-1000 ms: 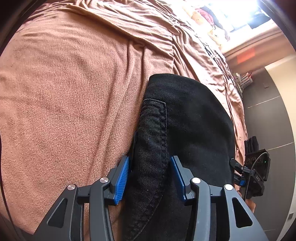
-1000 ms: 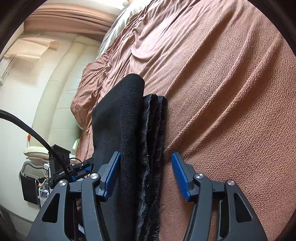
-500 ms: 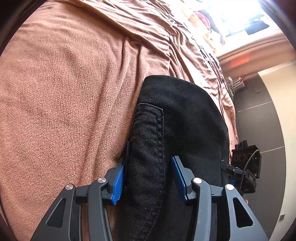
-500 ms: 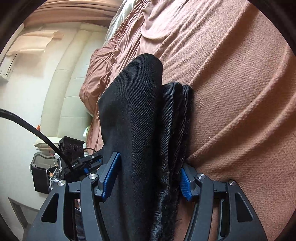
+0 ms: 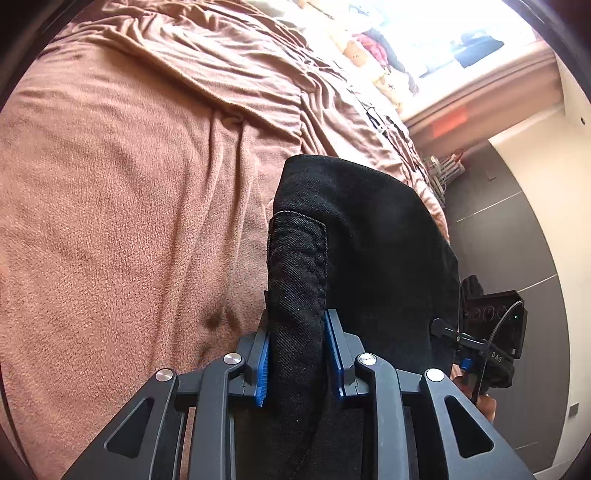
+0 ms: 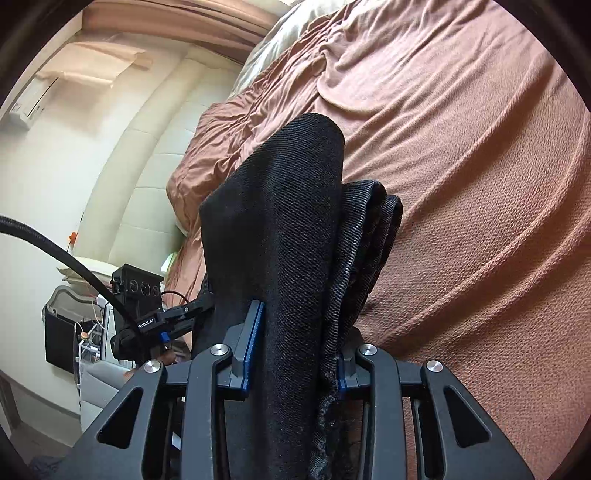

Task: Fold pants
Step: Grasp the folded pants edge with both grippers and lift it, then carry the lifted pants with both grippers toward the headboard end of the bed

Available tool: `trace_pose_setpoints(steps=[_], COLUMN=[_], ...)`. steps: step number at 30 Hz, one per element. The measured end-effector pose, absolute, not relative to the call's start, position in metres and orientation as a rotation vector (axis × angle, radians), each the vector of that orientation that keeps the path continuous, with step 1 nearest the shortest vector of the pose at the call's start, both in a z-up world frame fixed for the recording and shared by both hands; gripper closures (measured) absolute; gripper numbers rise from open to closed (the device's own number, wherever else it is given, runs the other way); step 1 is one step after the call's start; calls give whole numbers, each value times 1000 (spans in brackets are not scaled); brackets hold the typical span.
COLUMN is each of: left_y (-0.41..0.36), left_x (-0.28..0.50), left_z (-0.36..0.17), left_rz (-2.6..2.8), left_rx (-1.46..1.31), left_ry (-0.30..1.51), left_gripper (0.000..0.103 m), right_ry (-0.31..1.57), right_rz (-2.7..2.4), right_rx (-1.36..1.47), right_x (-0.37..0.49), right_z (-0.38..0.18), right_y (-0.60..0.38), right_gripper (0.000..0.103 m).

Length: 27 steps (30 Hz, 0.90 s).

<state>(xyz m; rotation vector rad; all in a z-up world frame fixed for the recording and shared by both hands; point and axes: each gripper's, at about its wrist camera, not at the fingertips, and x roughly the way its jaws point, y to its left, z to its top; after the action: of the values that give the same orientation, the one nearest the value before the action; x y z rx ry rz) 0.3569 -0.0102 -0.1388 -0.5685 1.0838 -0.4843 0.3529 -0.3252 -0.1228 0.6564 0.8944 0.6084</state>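
A bed is covered by a rumpled brown blanket [image 5: 122, 206], on which folded black pants [image 5: 369, 236] are laid near the edge. One end of the bundle is clamped between the blue pads of the left gripper [image 5: 297, 360], whose jaws have just been closing onto a seamed, stitched fold. The other end, where several denim layers are stacked, is pinched by the right gripper [image 6: 295, 349], whose jaws have likewise just been closing; the cloth is pressed from both sides.

In the left wrist view, a bright window [image 5: 436, 48] with clutter on its sill is seen beyond the far end of the bed, and dark grey floor tiles [image 5: 517, 236] run alongside. The right gripper's camera housing is visible past the pants there.

In the right wrist view, a padded cream headboard [image 6: 133, 162] and a pale pillow [image 6: 284, 33] are seen, with a wall-mounted air conditioner [image 6: 33, 99] above and a black cable [image 6: 55, 251] crossing the frame.
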Motion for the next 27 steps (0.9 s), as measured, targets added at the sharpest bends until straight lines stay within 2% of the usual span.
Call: trace_pose_setpoints(steps=[27], left_y=[4], left_x=[257], left_z=[-18], left_rz=[-555], left_rx=[-523], left_ry=[793], left_gripper=[79], right_ry=[565], right_rz=[626], right_rx=[463], right_x=[221], right_z=[-41], right_y=[-284], right_gripper=[78])
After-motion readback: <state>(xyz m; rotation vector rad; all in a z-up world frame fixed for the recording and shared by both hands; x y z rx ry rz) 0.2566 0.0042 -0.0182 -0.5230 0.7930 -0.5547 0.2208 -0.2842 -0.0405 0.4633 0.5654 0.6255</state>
